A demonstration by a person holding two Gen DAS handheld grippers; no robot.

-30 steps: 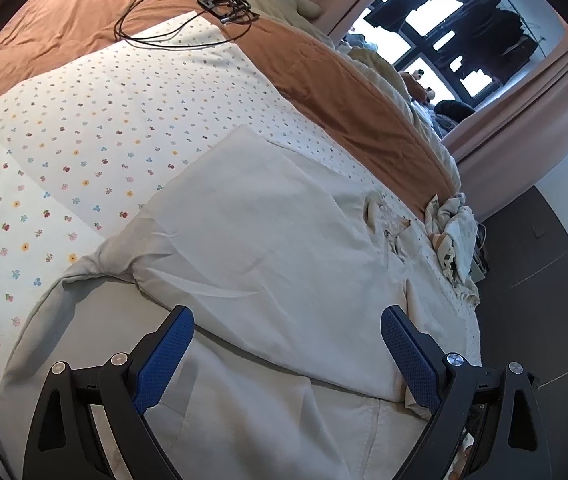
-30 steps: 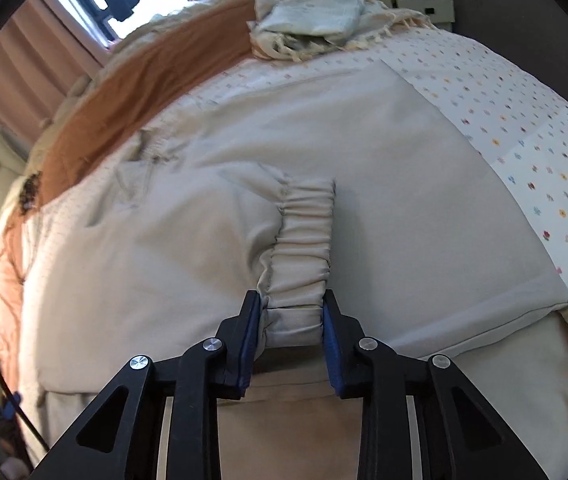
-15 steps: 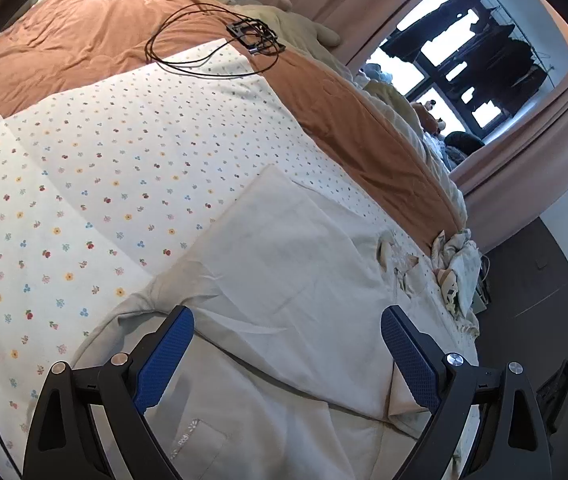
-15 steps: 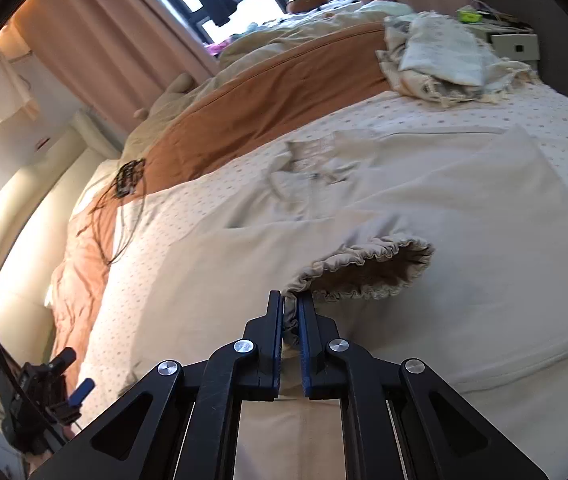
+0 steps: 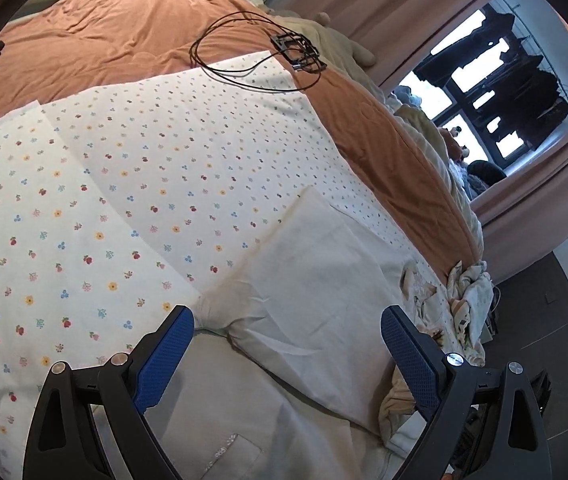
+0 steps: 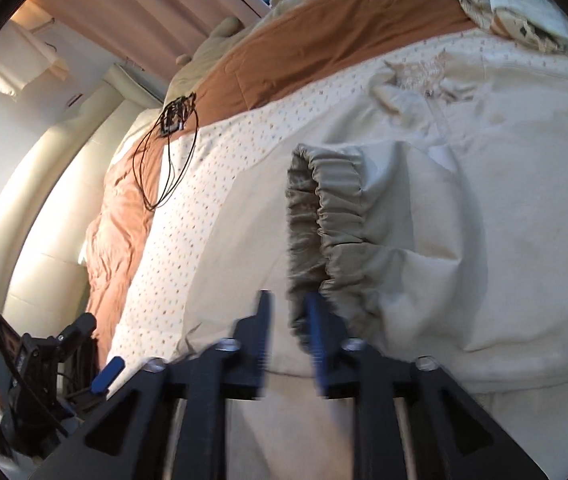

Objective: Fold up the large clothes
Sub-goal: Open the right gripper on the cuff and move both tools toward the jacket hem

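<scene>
We see a beige jacket (image 5: 316, 264) spread flat on the bed's floral sheet (image 5: 95, 200), beside a rust-brown duvet (image 5: 131, 32). Our left claw (image 5: 286, 356) stands wide open above the jacket, gripping nothing. Our right claw (image 6: 288, 344) is opening; the sleeve's elastic cuff (image 6: 324, 216) sits at its blurred blue pads, the lower edge between them, and the pads do not seem to press it. A coiled black cable (image 5: 243, 52) lies on the duvet, and crumpled clothes (image 5: 468, 296) at the bed's edge.
</scene>
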